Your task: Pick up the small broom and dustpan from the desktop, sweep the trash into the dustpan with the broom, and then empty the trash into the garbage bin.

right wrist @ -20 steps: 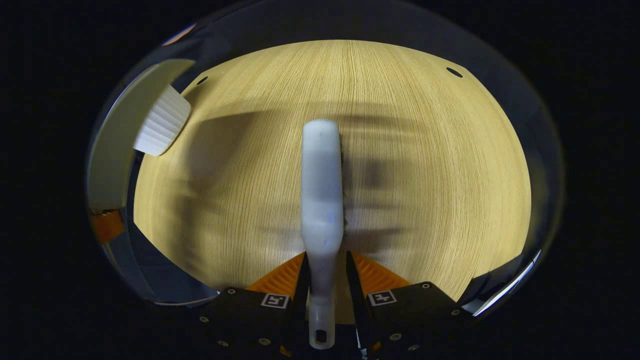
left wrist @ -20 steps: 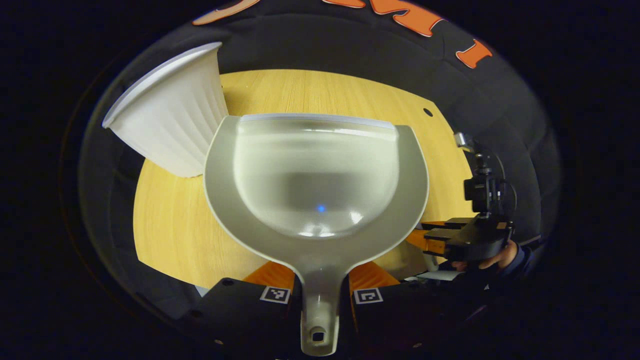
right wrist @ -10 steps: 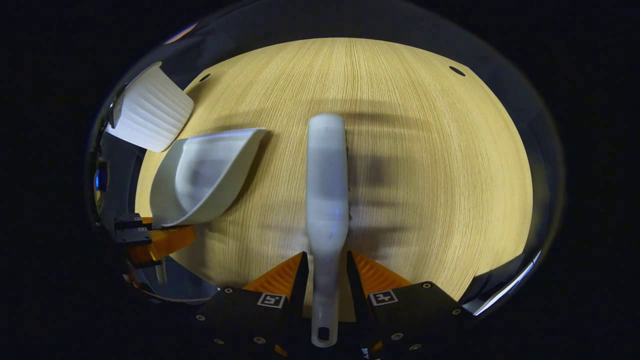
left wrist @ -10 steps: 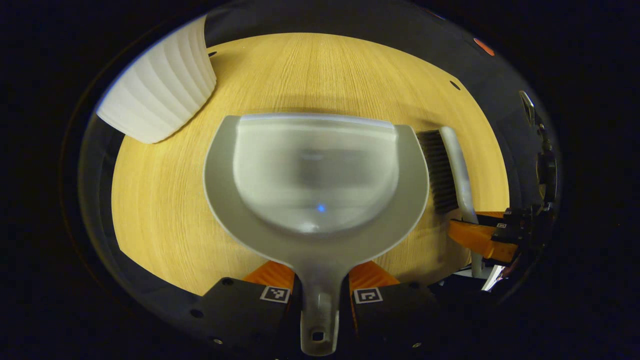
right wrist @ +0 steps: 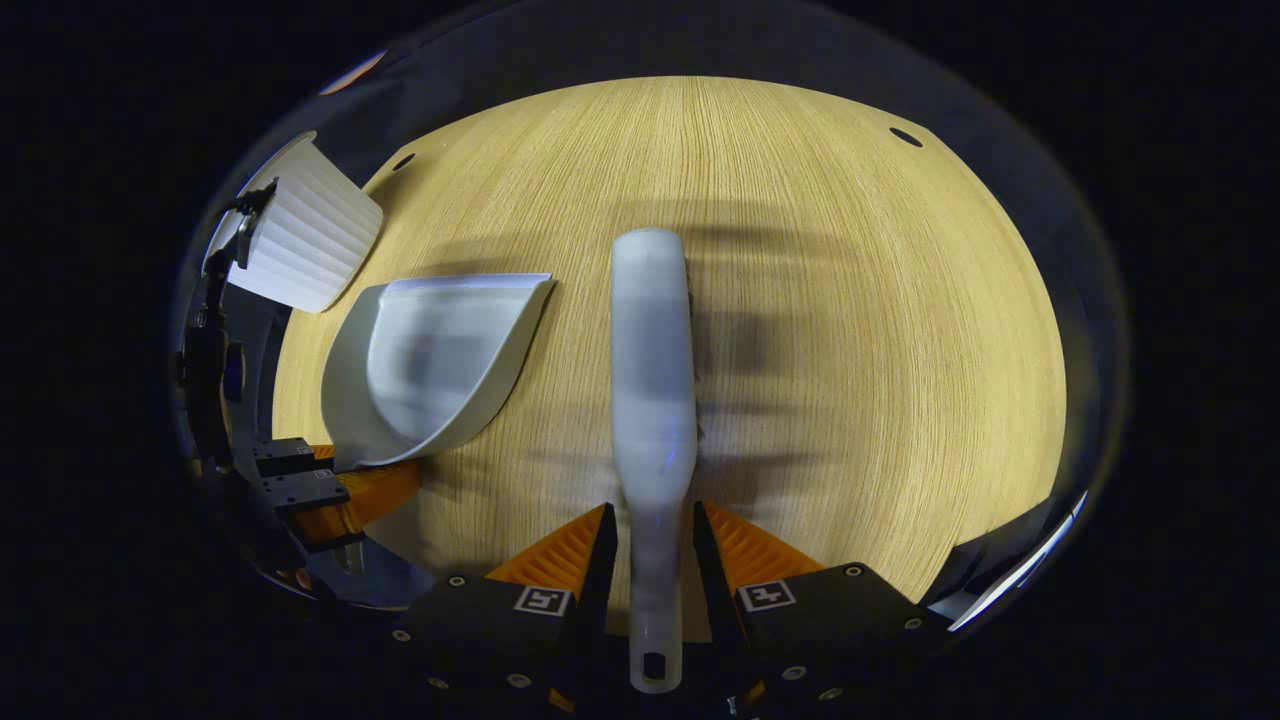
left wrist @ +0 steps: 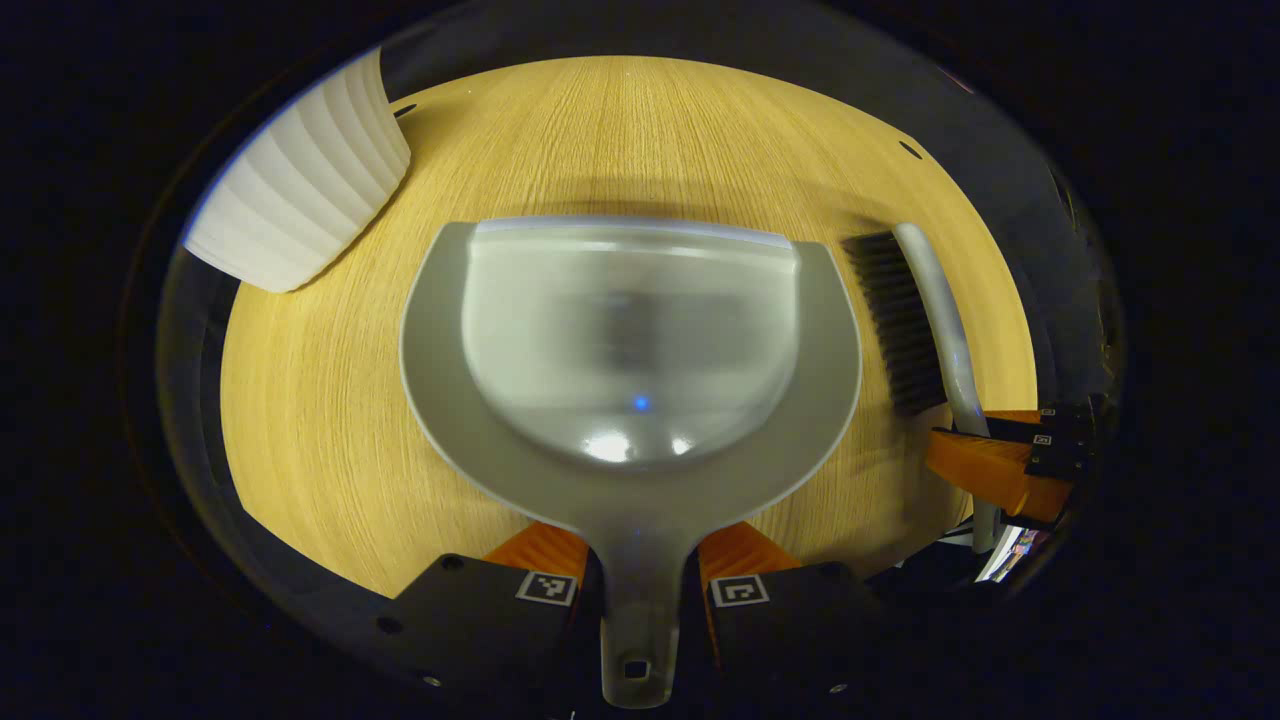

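Left claw (left wrist: 640, 560) pinching dustpan (left wrist: 630, 350) handle, pan low over table (left wrist: 300, 420); right claw (right wrist: 650, 560) pinching broom (right wrist: 652, 360) alongside. Bin (left wrist: 300, 200) near; no trash visible.

Light wood-grain table (right wrist: 850, 330), white ribbed garbage bin (left wrist: 300, 190) standing at its far left corner

bin (left wrist: 300, 195) far left, tabletop (right wrist: 850, 330) open right
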Available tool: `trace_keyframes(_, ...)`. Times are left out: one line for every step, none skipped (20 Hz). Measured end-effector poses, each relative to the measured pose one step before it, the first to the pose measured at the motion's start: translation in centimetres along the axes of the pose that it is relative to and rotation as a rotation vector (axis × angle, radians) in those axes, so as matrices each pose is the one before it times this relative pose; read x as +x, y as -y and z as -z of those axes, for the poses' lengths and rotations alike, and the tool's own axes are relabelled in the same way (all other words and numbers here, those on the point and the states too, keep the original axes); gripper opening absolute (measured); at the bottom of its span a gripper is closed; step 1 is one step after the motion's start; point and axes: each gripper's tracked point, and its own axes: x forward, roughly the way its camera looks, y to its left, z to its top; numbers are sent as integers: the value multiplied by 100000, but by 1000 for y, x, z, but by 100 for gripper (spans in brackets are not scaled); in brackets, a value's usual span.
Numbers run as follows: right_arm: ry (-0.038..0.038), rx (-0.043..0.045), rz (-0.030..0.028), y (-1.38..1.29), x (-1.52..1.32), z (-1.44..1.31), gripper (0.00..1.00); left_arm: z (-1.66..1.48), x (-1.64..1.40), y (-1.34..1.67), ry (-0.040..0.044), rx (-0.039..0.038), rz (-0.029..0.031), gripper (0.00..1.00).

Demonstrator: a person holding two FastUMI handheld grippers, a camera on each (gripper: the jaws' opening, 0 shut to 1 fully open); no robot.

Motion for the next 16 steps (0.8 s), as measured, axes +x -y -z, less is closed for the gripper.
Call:
trace_keyframes(317, 222, -39, 17, 2, -55, 47, 130, 12, 94, -1097, -470, 414, 35)
trace_keyframes(250, 318, 127, 33, 2, -86, 39, -124, 201, 240, 1226, 712, 866, 38)
trace_keyframes(521, 397, -126, 11, -46, 10, 51, -83, -112, -18, 419, 802, -159, 38)
trace_keyframes(602, 494, -39, -3, -38, -120, 56, -79, -248, 397, 976, 10, 2067, 46)
trace_keyframes(1127, 327, -547, -101, -103, -169, 59, -204, -309, 234, 1034, -745, 1429, 53)
trace_keyframes(884, 36, 758, 209, -60, -151, 67, 320, -211, 73, 240, -647, 159, 65)
trace_keyframes(1013, 76, -70, 47, -177, -197, 71, 54, -266, -96, 803, 17, -344, 66)
trace_keyframes(658, 318, -19, -2, -268, -77, 77, -91, -305, -67, 1241, -26, -468, 71)
trace_keyframes(1155, 305, -110, -11, -338, -31, 80, -263, -304, -125, 2023, 313, -676, 74)
trace_keyframes(1233, 137, 398, 89, -363, -197, 86, -88, -511, -41, 1704, 14, -4, 79)
trace_keyframes(1769, 157, 504, 161, -573, -286, 89, -105, -618, -53, 1194, -72, -20, 81)
trace_keyframes(2010, 228, 419, 141, -659, -413, 93, -138, -731, -147, 1529, -430, 688, 83)
trace_keyframes(2335, 845, 521, 249, -644, -578, 95, -72, -587, -288, 1682, -234, -216, 86)
trace_keyframes(2272, 1443, 140, 248, -393, -501, 95, -223, -380, -209, 2626, 470, -148, 88)
trace_keyframes(2365, 1618, -147, 110, -912, -508, 95, -395, -769, -199, 2890, 481, -973, 90)
trace_keyframes(2479, 1381, 101, 80, -977, -653, 95, -1054, -770, -101, 5770, 1205, -419, 94)
